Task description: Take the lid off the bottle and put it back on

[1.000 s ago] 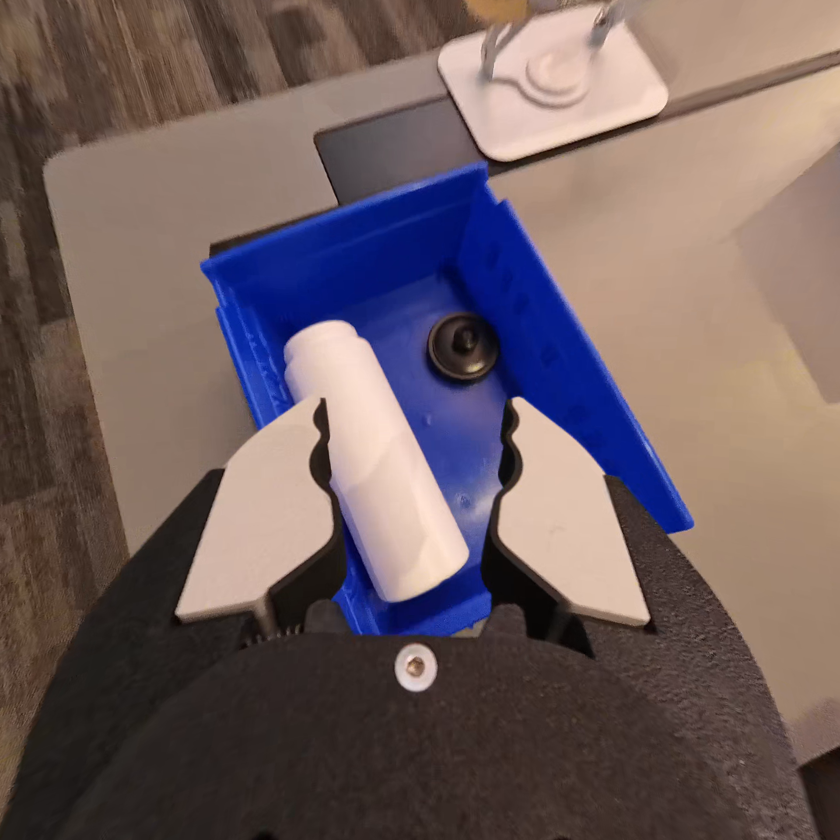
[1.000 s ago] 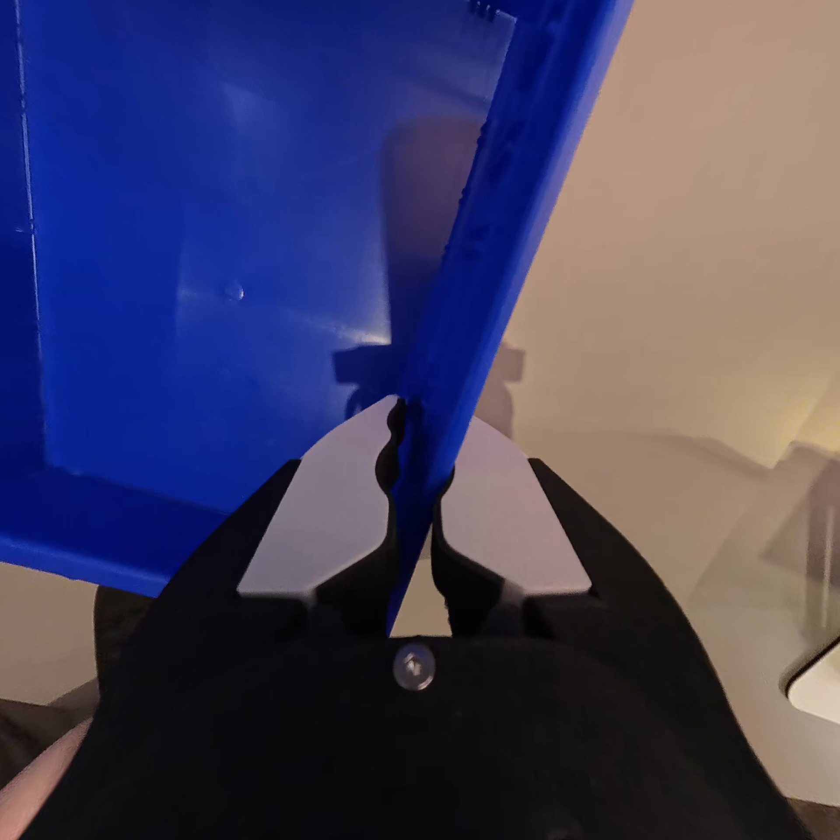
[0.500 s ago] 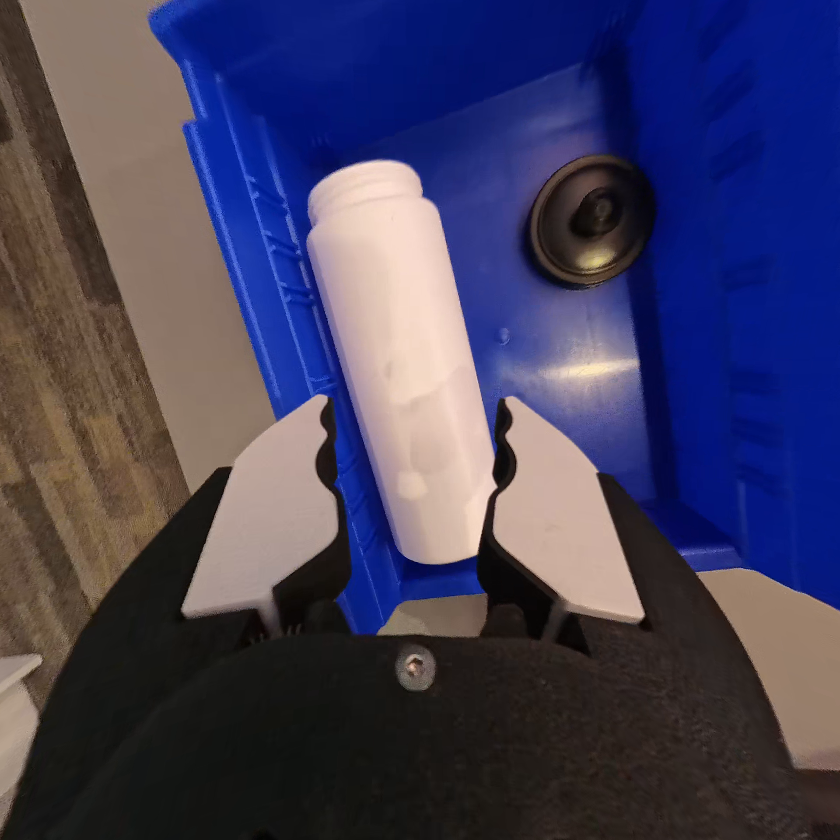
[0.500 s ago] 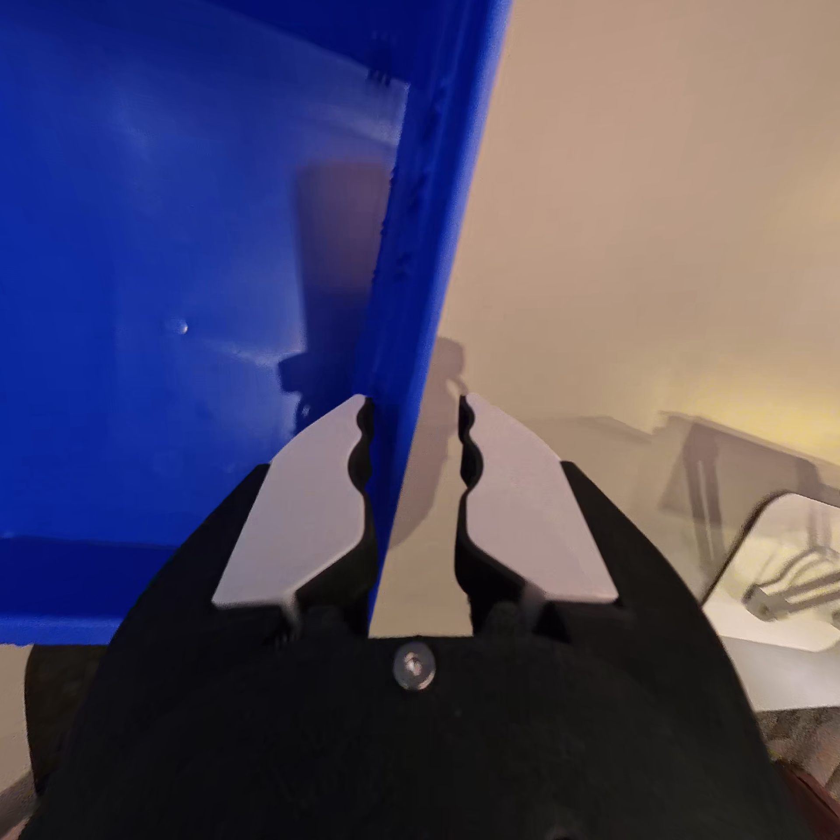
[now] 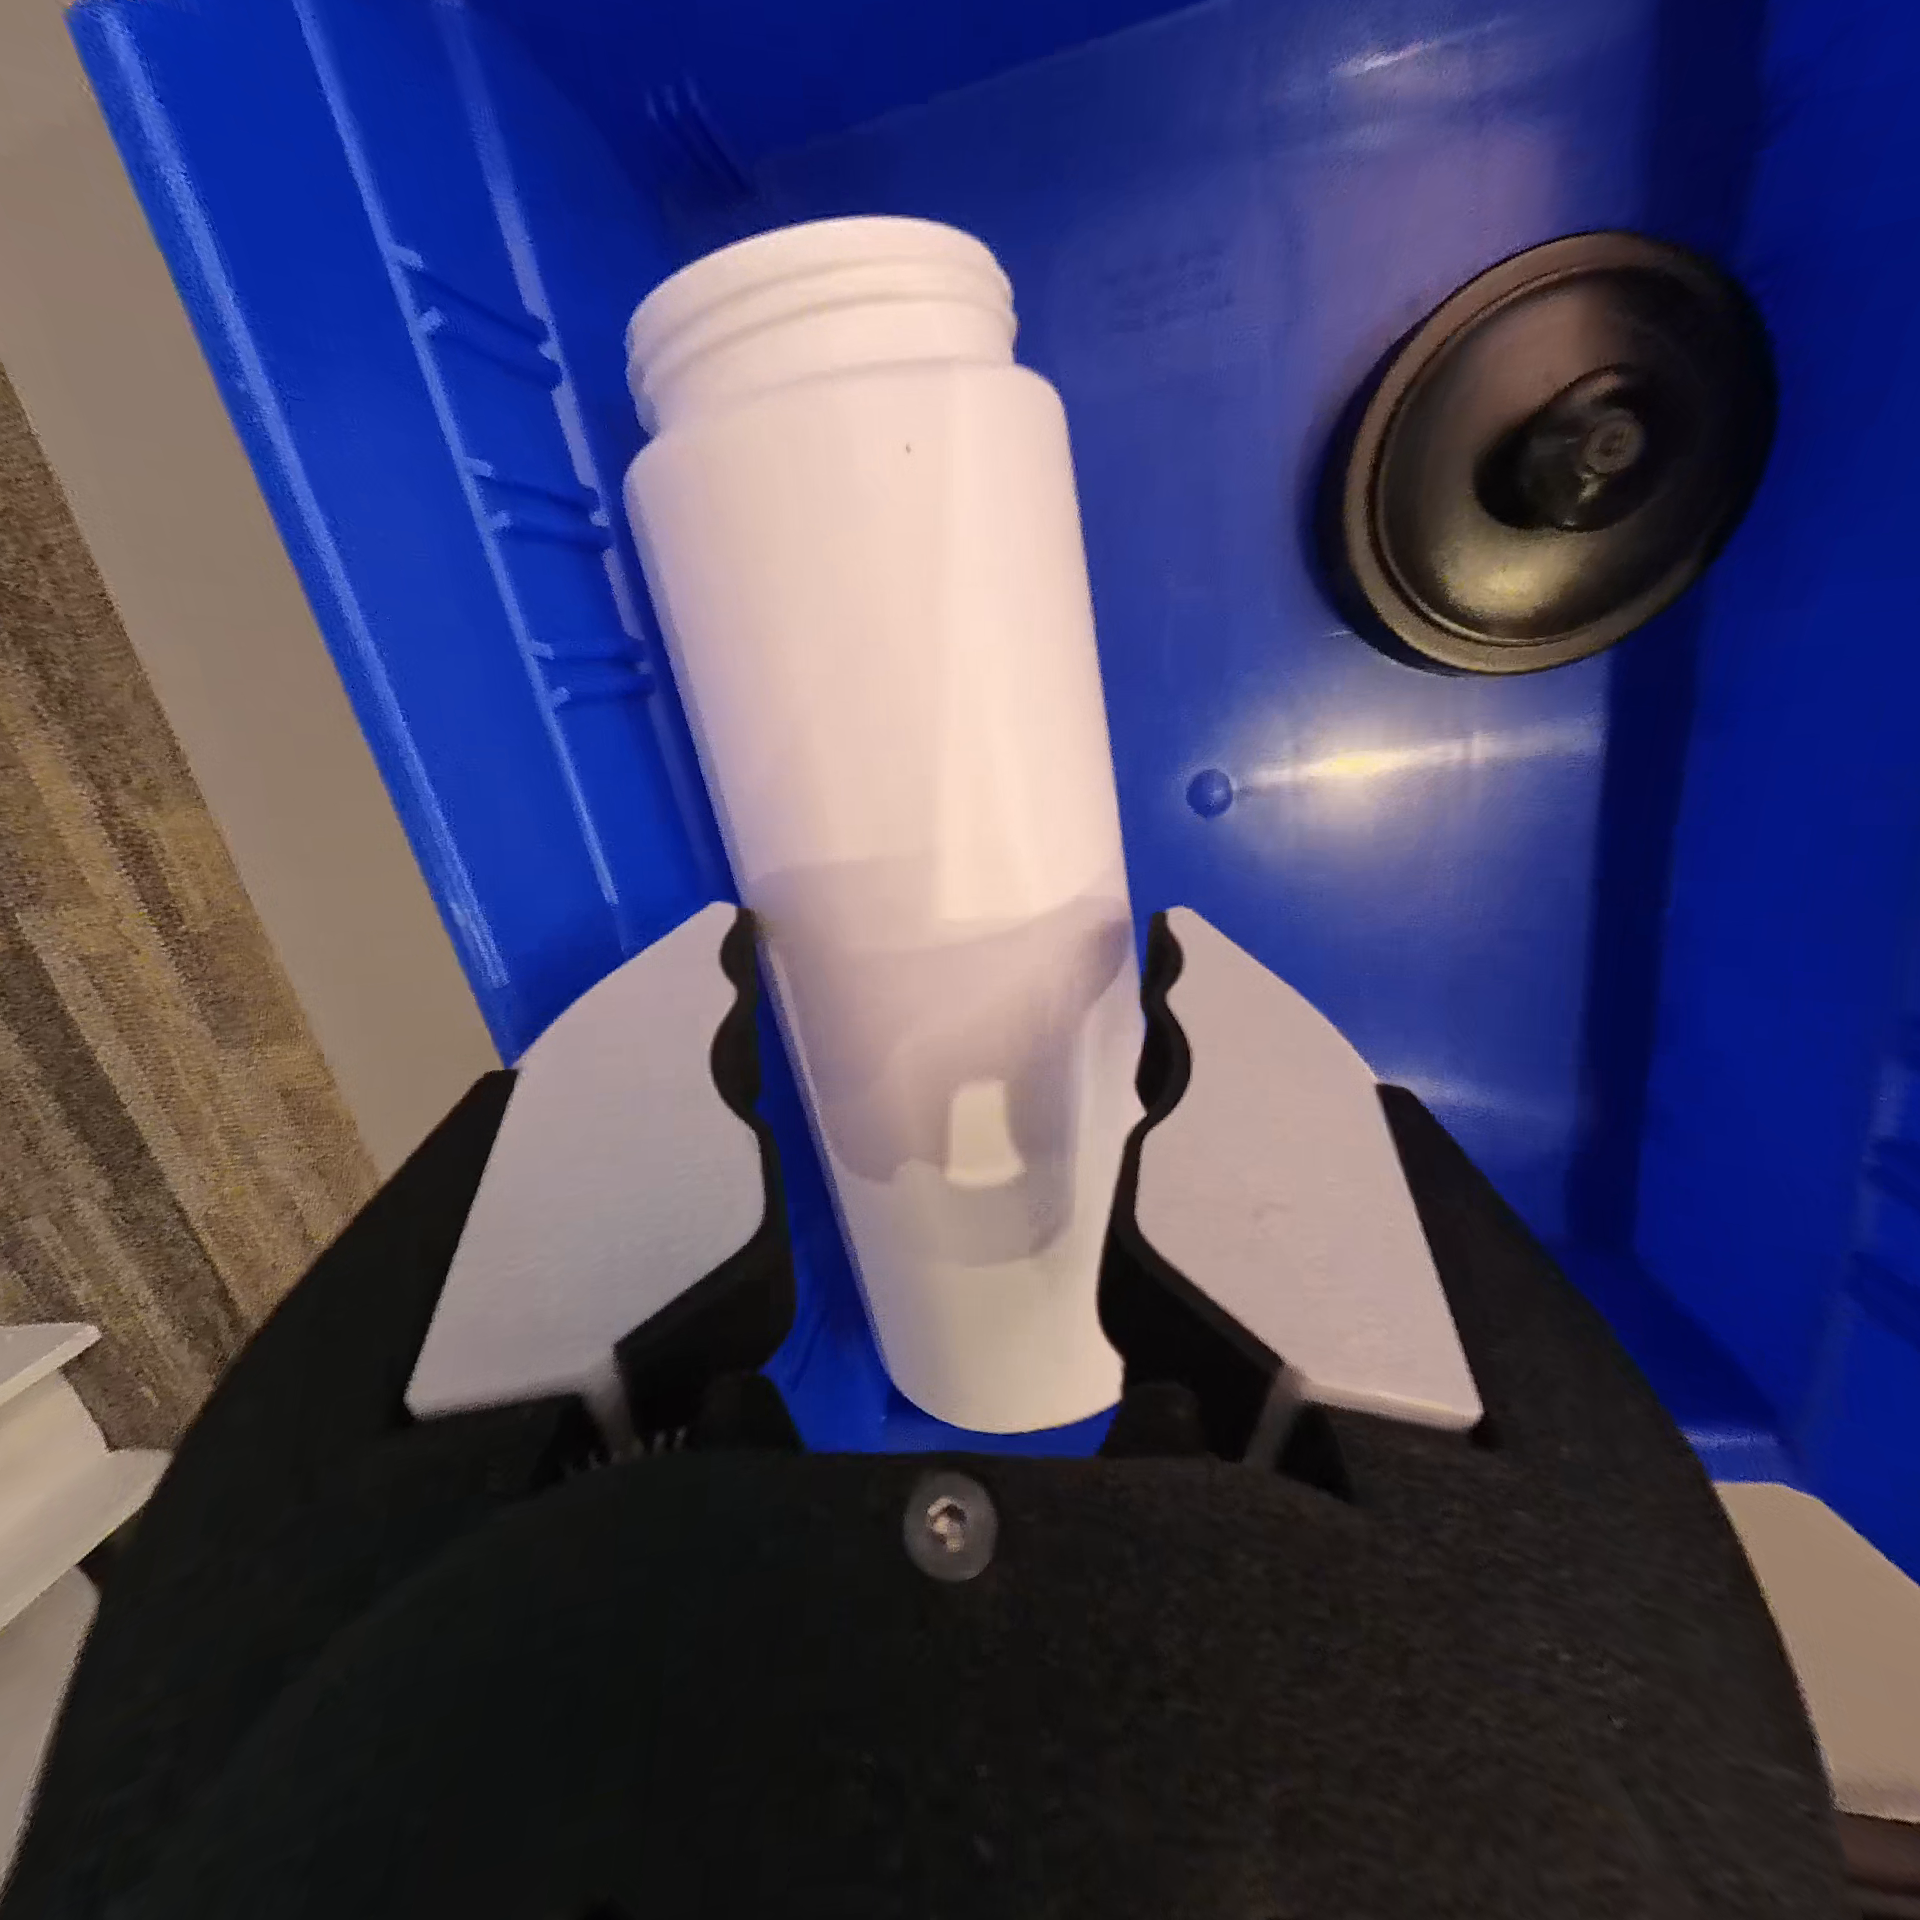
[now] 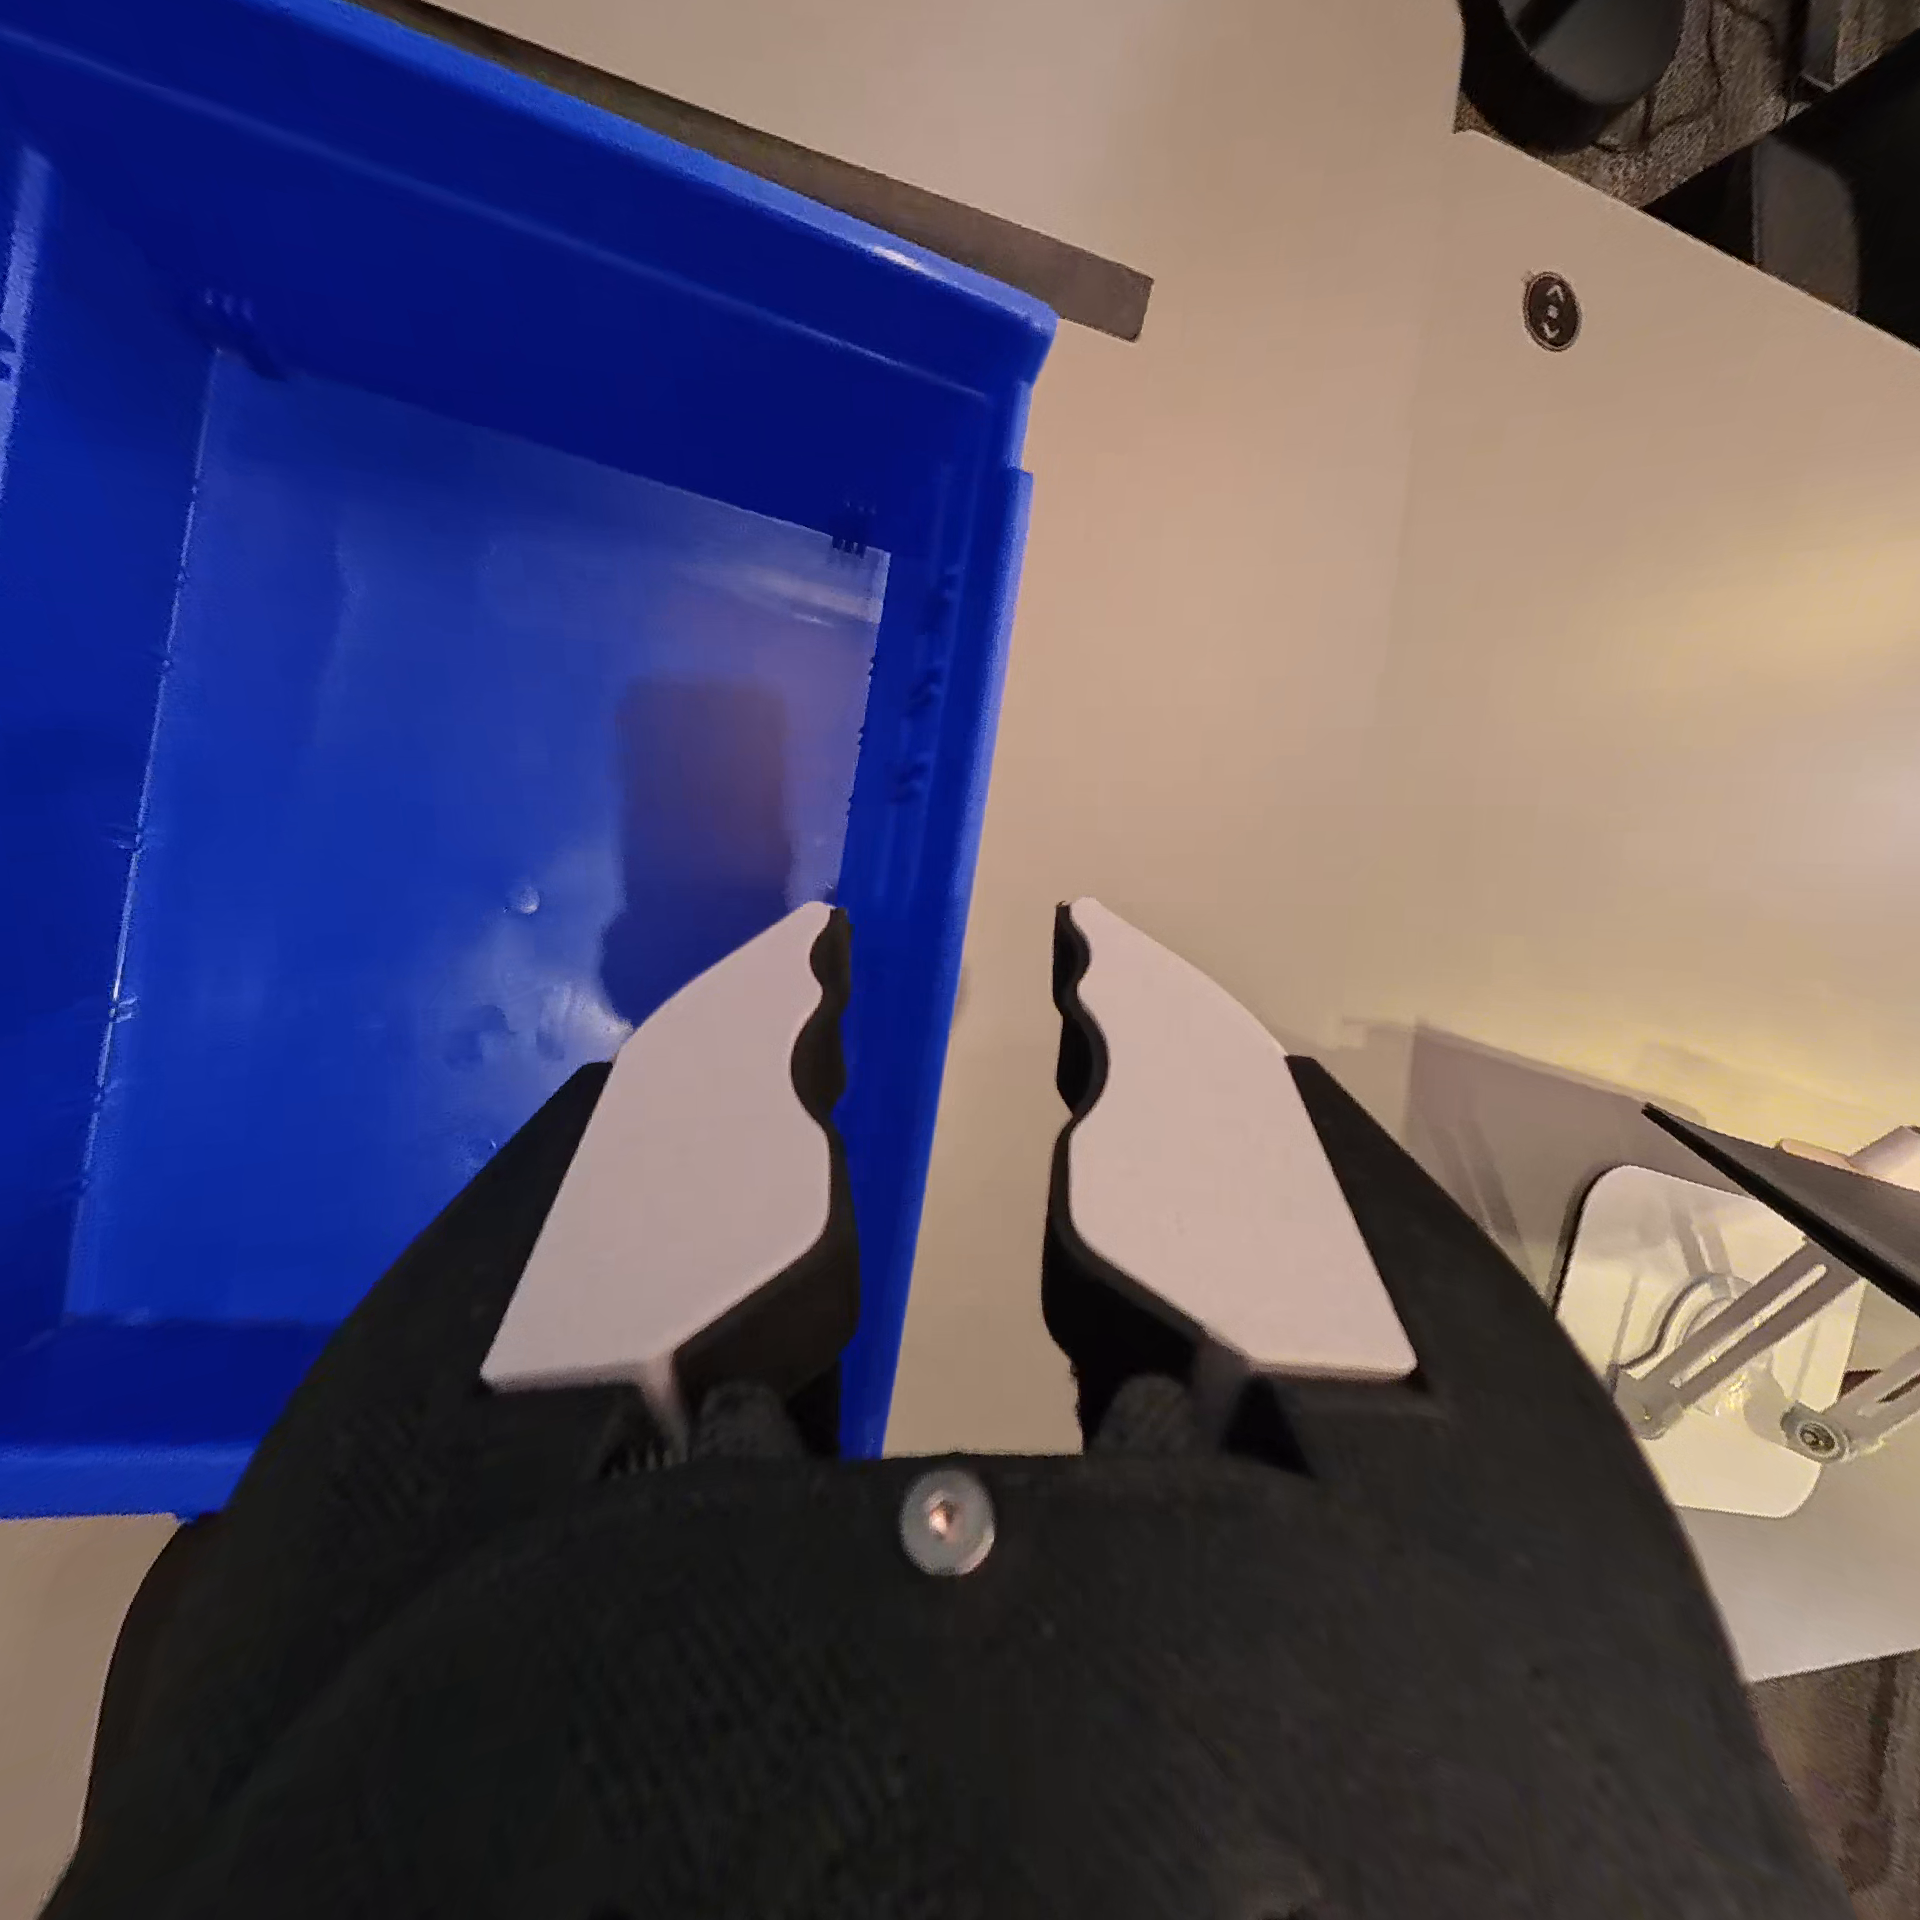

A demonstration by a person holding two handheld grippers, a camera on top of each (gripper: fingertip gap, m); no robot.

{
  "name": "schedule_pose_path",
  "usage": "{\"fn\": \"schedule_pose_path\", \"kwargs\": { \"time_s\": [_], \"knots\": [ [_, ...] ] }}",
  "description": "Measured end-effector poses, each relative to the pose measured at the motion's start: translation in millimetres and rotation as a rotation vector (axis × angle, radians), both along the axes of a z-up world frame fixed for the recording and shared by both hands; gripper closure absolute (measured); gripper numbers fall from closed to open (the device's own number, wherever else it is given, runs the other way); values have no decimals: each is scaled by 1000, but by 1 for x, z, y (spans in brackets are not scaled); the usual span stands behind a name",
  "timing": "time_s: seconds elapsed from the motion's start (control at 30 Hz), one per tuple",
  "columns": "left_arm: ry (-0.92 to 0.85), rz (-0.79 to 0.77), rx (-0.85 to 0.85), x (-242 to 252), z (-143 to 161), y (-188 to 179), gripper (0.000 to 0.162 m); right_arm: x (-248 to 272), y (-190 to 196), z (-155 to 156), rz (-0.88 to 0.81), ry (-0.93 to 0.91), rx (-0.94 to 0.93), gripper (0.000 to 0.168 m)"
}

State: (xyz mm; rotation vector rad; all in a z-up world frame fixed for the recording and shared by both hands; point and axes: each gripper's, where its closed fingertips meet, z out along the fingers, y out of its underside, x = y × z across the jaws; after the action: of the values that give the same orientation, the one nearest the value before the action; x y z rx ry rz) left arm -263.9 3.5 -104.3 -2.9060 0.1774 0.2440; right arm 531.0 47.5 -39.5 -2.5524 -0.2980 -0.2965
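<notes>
A white bottle [image 5: 883, 675] with no lid lies in a blue bin [image 5: 1455, 935], threaded neck pointing away from me. The black round lid [image 5: 1548, 457] lies on the bin floor to its right, apart from it. My left gripper [image 5: 945, 935] is open; its fingers straddle the bottle's lower half, close to its sides. My right gripper [image 6: 945, 914] is open and holds nothing. The bin's right wall [image 6: 935, 727] runs up between its fingers, close beside the left finger. The bottle and lid do not show in the right wrist view.
The bin stands on a beige table [image 6: 1351, 623] with a dark strip [image 6: 935, 239] behind it. A white stand base with metal arms [image 6: 1714, 1351] sits at the right. Wood-pattern floor [image 5: 125, 831] lies past the table's left edge.
My right gripper has opened and let go of the bin wall, then drawn back. My left gripper has moved in and down so that its open fingers straddle the bottle.
</notes>
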Motion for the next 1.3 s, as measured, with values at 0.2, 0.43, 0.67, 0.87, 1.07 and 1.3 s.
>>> {"fn": "schedule_pose_path", "kwargs": {
  "time_s": [0.2,0.43,0.67,0.87,1.07,1.3],
  "knots": [
    [26,11,-20,-3,-6,2,89,-12,4,-7,37,-15,-31,128],
    [35,-7,-73,2,-19,2,82,-19,5,-11,62,-27,-55,128],
    [20,4,-80,2,-22,3,81,-21,4,-16,71,-36,-80,128],
    [-14,-25,-117,9,-21,-2,82,-24,3,-19,81,-47,-100,128],
    [13,-56,-60,12,-4,-1,82,-25,3,-18,80,-48,-96,128],
    [28,-75,165,15,45,10,83,-28,4,-15,85,-53,-86,128]
  ]
}}
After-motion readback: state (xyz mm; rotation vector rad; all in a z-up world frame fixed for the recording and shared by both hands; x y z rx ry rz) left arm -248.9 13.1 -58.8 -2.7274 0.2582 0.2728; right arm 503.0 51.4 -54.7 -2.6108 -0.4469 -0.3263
